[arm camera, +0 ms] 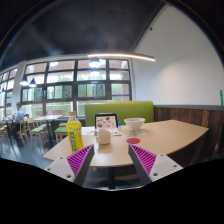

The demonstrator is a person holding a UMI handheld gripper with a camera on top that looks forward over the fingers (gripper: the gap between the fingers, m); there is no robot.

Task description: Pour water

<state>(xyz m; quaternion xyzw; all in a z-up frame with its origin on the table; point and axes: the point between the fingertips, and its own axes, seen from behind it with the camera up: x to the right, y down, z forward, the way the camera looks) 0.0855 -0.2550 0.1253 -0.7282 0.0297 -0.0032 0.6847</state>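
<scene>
My gripper [113,160] hangs wide open, empty, short of a yellow plastic bottle [74,134], white mug [104,136] and white bowl [134,125] on the wooden table [165,138].

tables [160,135]: 2, pushed together | yellow bottle [74,133]: 1 | white cup [103,136]: 1 | white bowl [134,125]: 1 | red lid [134,140]: 1 | gripper fingers [80,160]: 2, apart

A yellow bottle [74,136] stands upright near the table's [170,135] left edge. Just beside it a white cup [103,136] stands upright, toward the table's middle.
</scene>
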